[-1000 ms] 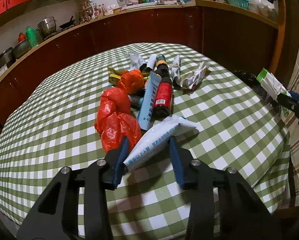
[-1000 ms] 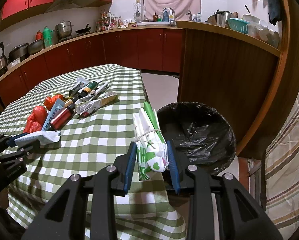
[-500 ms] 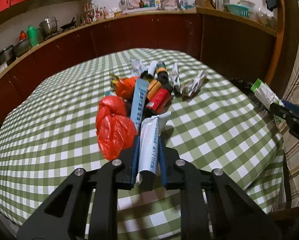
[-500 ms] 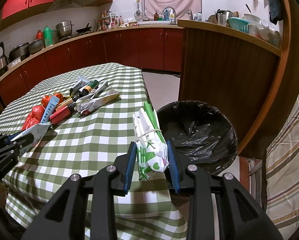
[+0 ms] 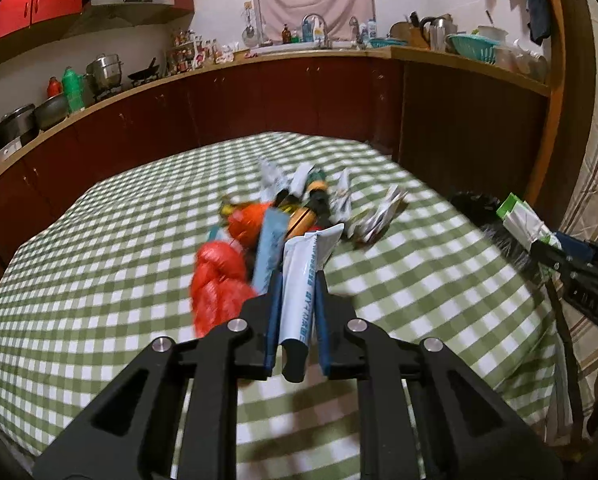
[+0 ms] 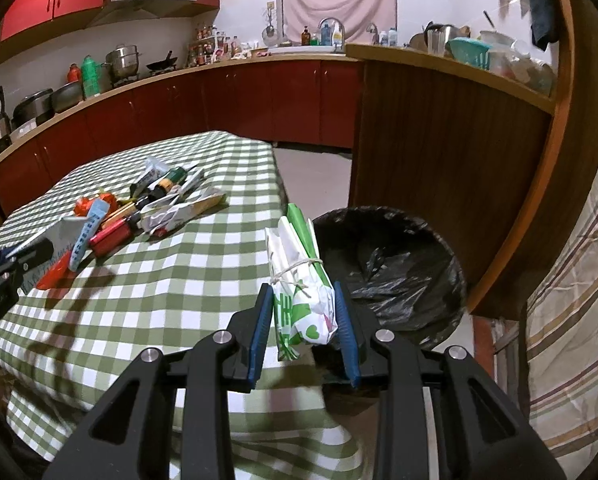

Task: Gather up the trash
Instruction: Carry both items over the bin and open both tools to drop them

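My left gripper [image 5: 297,280] is shut on a white and light-blue tube [image 5: 301,280] and holds it above the checked tablecloth [image 5: 99,280]. Beyond it lies a pile of trash: a red plastic bag [image 5: 219,280], a blue tube [image 5: 269,248], bottles [image 5: 315,196] and crumpled wrappers [image 5: 375,216]. My right gripper [image 6: 303,300] is shut on a green and white folded bag tied with string [image 6: 299,280], held at the table's right edge beside the black-lined trash bin [image 6: 395,272]. The pile [image 6: 147,208] also shows in the right wrist view.
A wooden counter [image 6: 439,140] stands behind the bin. Dark red kitchen cabinets [image 5: 219,112] with pots and bottles run along the back. A striped curtain [image 6: 571,320] hangs at the right. The floor [image 6: 311,168] lies between table and cabinets.
My left gripper closed on the white tube and lifted it off the table, turning it upright. My right gripper holds the green bag in nearly the same place.
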`<state>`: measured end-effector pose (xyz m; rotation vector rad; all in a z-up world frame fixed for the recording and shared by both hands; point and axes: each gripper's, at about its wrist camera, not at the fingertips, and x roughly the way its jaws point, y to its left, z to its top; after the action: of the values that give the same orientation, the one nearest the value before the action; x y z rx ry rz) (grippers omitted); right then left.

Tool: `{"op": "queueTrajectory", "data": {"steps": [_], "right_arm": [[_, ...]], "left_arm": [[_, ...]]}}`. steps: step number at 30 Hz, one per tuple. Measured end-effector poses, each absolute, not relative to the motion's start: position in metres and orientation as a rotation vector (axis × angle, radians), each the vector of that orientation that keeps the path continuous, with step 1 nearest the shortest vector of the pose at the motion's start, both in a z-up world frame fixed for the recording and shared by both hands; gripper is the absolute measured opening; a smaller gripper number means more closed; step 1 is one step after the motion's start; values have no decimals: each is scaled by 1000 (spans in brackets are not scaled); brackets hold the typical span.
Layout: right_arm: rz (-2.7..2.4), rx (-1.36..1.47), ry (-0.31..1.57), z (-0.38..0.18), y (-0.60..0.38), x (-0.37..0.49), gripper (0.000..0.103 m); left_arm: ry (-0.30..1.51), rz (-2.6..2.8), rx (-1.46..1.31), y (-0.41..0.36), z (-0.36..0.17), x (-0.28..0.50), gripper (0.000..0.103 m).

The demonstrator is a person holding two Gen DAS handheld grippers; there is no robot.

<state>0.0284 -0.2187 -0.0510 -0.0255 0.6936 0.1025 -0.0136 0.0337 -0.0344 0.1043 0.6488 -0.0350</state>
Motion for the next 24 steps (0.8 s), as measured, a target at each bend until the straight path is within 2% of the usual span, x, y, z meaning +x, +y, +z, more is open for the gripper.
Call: {"op": "queueTrajectory", "data": {"steps": [11, 24], "right_arm": [[7, -14, 660, -47, -248, 48, 32], [-67, 32, 665, -60, -282, 76, 32]], "left_arm": [[611, -148, 90, -36, -29, 32, 15], [632, -220, 128, -112, -47, 78, 15]]}}
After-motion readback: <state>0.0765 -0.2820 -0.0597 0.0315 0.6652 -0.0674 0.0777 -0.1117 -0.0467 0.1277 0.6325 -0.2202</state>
